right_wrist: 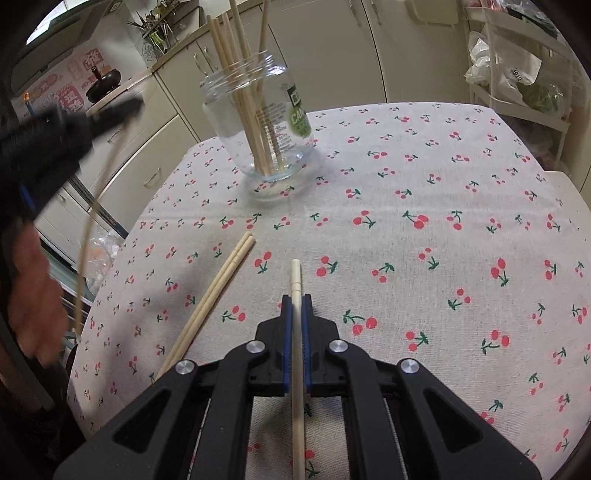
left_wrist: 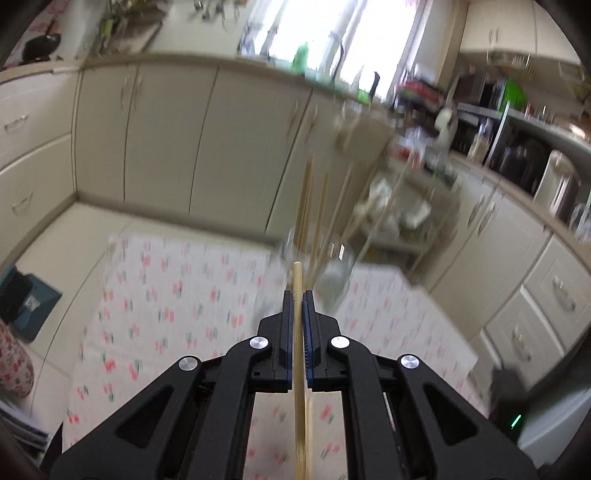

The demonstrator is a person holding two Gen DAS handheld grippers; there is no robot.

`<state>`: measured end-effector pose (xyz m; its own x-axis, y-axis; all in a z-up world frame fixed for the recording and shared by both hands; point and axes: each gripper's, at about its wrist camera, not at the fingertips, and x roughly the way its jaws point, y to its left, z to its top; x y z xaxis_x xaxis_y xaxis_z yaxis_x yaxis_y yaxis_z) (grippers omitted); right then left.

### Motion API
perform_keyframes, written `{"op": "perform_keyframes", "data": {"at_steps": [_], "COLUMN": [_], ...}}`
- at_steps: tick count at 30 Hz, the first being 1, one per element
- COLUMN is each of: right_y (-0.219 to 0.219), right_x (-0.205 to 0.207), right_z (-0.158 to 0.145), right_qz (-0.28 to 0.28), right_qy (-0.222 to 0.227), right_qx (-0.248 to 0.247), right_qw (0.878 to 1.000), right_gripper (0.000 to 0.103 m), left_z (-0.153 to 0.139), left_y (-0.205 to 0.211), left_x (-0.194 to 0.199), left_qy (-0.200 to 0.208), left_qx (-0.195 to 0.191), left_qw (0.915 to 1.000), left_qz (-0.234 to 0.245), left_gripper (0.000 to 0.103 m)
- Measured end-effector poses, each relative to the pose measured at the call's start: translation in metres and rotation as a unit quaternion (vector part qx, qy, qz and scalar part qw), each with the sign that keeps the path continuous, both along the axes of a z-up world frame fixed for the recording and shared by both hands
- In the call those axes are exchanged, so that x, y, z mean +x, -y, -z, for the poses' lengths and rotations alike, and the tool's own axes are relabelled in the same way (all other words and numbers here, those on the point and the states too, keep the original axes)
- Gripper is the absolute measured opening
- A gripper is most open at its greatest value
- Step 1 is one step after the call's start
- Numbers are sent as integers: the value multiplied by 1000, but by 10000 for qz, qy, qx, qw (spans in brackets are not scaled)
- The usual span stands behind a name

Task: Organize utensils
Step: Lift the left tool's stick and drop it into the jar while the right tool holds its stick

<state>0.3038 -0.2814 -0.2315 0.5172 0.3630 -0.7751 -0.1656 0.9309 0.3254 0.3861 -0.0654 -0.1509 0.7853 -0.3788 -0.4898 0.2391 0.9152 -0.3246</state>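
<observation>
Pinching one chopstick, left gripper clamped near its blunt end, glass jar blurred ahead. Right view: right gripper clamped on another chopstick; loose pair beside on tablecloth. Light, stiff, slippery sticks.

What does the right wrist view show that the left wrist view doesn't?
Only the right wrist view: two loose chopsticks lying side by side on the cloth, and the left tongs seen from outside. Only the left wrist view: the kitchen counter and window. Both: the glass jar holding chopsticks, the cherry tablecloth, and a single chopstick clamped in that view's own tongs.
</observation>
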Motion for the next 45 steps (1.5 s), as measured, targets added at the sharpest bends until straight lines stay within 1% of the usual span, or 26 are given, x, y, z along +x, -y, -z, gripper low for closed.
{"op": "perform_keyframes", "data": {"at_steps": [4, 8, 12, 16, 20, 29, 38, 45], "right_y": [1, 4, 9, 17, 18, 20, 20, 21], "right_x": [0, 0, 1, 2, 1, 2, 2, 2], "right_z": [0, 1, 4, 6, 7, 7, 8, 7], "right_qz": [19, 35, 53, 72, 71, 67, 65, 51], "right_qy": [-13, -35, -84, -143, -157, -173, -176, -178], "right_qx": [78, 192, 420, 703, 788, 877, 886, 890], "right_qw": [10000, 9998, 9991, 9974, 9967, 9960, 9959, 9959], "right_gripper": [6, 6, 6, 6, 6, 6, 6, 6], "left_z": [-29, -53, -69, -79, -85, -82, -70, -58], "left_y": [-1, 0, 2, 6, 14, 35, 37, 46], "left_x": [12, 26, 44, 63, 78, 93, 112, 114], "left_qy": [410, 832, 1102, 1331, 1555, 1982, 2161, 2274], "left_qx": [-257, -471, -599, -718, -728, -613, -478, -294], "left_qw": [9987, 9950, 9907, 9855, 9806, 9709, 9633, 9606], "left_qz": [-133, -287, -530, -770, -948, -1201, -1522, -1568], "left_gripper": [5, 5, 5, 5, 5, 5, 5, 5]}}
